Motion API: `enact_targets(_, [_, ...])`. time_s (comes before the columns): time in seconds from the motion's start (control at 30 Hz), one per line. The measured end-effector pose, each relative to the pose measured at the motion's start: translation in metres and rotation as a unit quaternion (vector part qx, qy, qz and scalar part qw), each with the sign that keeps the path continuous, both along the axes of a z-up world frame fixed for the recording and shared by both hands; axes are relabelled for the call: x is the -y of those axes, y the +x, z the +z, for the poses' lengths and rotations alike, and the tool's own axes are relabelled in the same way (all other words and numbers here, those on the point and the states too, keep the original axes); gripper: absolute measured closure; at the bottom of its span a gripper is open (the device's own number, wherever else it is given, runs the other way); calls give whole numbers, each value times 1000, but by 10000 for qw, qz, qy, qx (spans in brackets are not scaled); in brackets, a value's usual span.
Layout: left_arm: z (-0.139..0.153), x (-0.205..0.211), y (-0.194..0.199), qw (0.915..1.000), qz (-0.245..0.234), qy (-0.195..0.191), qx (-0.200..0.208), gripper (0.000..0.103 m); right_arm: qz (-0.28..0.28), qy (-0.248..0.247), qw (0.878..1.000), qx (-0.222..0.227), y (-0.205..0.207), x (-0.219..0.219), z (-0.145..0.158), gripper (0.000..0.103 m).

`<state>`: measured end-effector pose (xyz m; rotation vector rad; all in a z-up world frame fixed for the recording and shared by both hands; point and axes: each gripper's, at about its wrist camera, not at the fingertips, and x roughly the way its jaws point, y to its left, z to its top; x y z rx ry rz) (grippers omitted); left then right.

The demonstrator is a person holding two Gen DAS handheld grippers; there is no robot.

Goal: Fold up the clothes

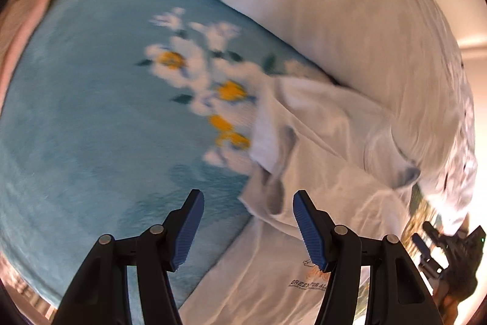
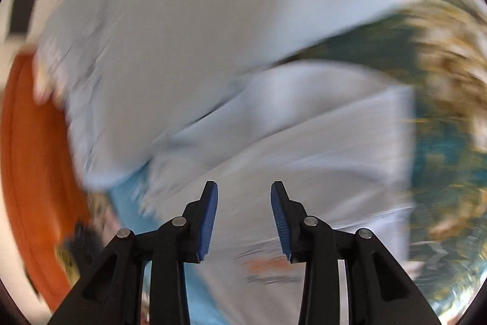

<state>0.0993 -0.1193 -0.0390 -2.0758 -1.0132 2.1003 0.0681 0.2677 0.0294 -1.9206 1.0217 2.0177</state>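
Note:
A white T-shirt (image 1: 319, 148) with a small printed logo (image 1: 307, 279) lies crumpled on a blue floral blanket (image 1: 91, 111). My left gripper (image 1: 248, 200) is open and empty, its blue pads (image 1: 188, 230) above the shirt's left edge and a folded sleeve. My right gripper (image 2: 244, 191) is open and empty, hovering over the white shirt (image 2: 304, 148); this view is motion-blurred. The right gripper also shows at the lower right of the left wrist view (image 1: 432, 242).
A large white pillow or duvet (image 1: 334, 5) lies behind the shirt. An orange object (image 2: 33, 157) sits at the left of the right wrist view. Patterned teal and gold bedding (image 2: 450, 142) lies to the right.

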Motion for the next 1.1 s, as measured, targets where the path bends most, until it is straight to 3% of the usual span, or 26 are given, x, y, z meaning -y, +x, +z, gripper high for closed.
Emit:
enact_targets(0.1, [-8, -15, -5, 9983, -511, -258, 70, 40, -723, 280, 9967, 254, 19, -60, -8, 66])
enact_targets(0.23, [-19, -19, -5, 9967, -610, -461, 263, 40, -1044, 241, 9931, 483, 26, -97, -27, 66])
enact_targets(0.53, [-27, -19, -7, 9947, -806, -498, 408, 40, -675, 43, 9955, 659, 0, -101, -67, 67])
enact_targets(0.6, [-28, -19, -7, 9946, -802, -504, 421, 39, -559, -9, 9962, 667, -3, -97, -72, 77])
enact_targets(0.63, [-29, -19, -7, 9946, -797, -503, 430, 39, -516, -77, 9966, 640, -5, -95, -73, 91])
enact_targets(0.7, [-30, -18, -8, 9948, -775, -488, 451, 38, -346, -154, 9976, 578, -8, -88, -72, 95])
enact_targets(0.93, [-30, -15, -10, 9931, -984, -469, 425, 38, -23, 474, 9986, 250, -45, -88, -51, 102])
enact_targets(1.1, [-21, -44, -3, 9941, -945, -423, 334, 38, 38, 705, 9971, 273, -60, -93, -46, 102])
